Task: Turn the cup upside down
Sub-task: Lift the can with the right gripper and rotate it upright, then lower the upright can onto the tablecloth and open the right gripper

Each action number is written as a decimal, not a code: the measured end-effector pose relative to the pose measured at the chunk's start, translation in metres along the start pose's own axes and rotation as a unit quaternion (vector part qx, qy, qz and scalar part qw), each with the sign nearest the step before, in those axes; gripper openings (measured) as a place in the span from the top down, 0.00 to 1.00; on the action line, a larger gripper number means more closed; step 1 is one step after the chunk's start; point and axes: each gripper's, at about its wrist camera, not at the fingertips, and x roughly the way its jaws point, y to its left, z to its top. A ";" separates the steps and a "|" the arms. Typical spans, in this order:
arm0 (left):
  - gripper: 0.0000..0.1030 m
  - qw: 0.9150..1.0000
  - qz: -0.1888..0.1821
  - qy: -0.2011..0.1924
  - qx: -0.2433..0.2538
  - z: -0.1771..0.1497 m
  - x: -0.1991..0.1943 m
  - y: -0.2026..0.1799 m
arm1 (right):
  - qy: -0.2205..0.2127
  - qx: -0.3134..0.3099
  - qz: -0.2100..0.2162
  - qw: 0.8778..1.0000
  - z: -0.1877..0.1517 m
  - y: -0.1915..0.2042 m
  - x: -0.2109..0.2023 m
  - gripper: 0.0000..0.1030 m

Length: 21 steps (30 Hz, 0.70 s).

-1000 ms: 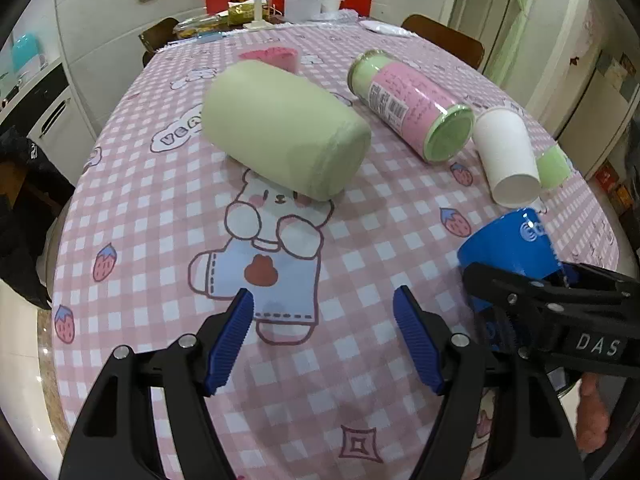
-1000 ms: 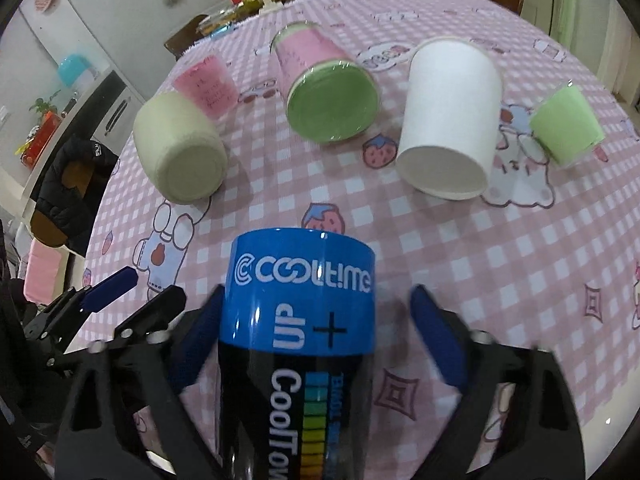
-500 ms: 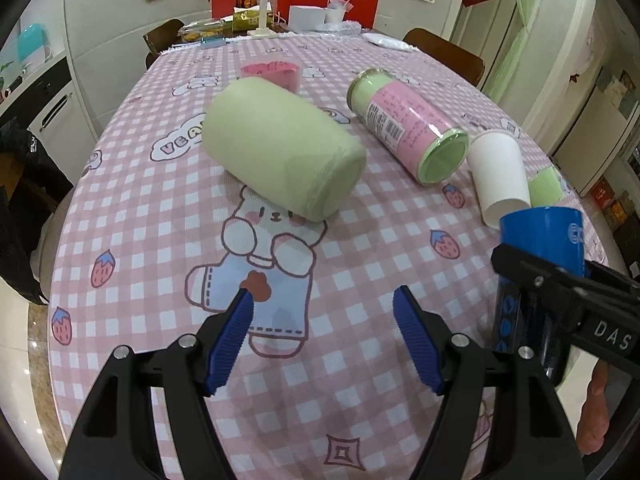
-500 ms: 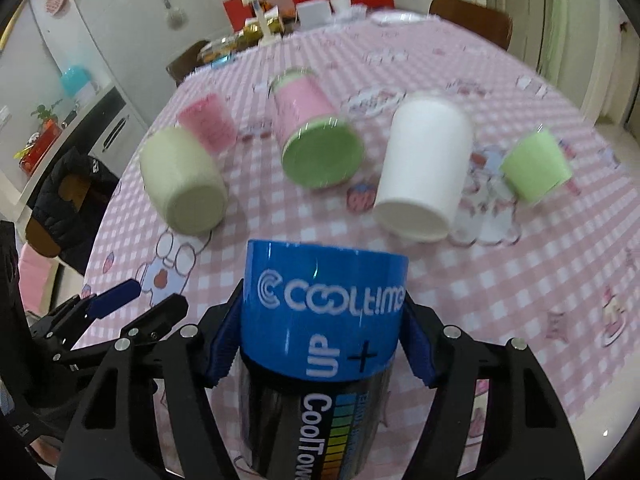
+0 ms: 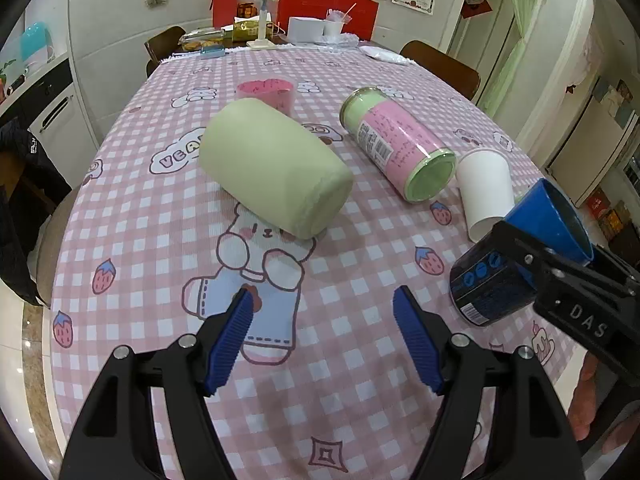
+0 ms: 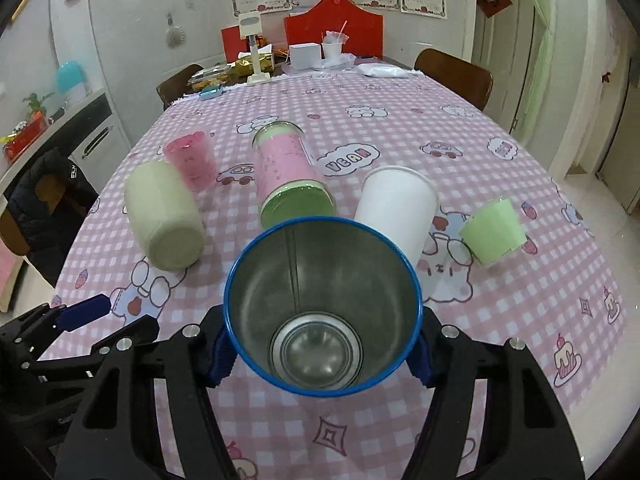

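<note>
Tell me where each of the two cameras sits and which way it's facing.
Left wrist: sits on the left tool, facing across the table; its open blue pads frame nothing, and the right tool crosses the right edge.
Right wrist: sits on the right tool, looking into the mouth of the blue cup it grips; the left tool shows at lower left.
Shared: blue cup, green roll, pink can, white cup.

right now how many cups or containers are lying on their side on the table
4: pale green cup at left, pink-labelled jar in the middle, white cup beside it, small green cup at right. The pink cup stands; the blue cup is held.
</note>
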 end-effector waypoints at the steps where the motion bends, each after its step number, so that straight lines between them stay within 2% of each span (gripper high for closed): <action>1: 0.31 1.000 0.001 0.001 0.000 0.000 0.001 0.000 | -0.002 -0.006 -0.003 1.000 0.000 0.002 0.000 0.38; 4: 0.31 1.000 0.003 0.003 -0.003 0.002 0.004 0.001 | -0.005 -0.017 -0.001 1.000 0.001 0.006 0.002 0.37; 9: 0.31 1.000 0.008 0.002 -0.006 0.003 0.004 0.003 | 0.001 -0.005 0.020 1.000 -0.001 0.001 -0.001 0.23; 21: 0.31 1.000 0.022 -0.013 0.004 -0.002 -0.012 -0.006 | 0.001 0.009 0.040 0.999 -0.015 -0.003 -0.023 0.22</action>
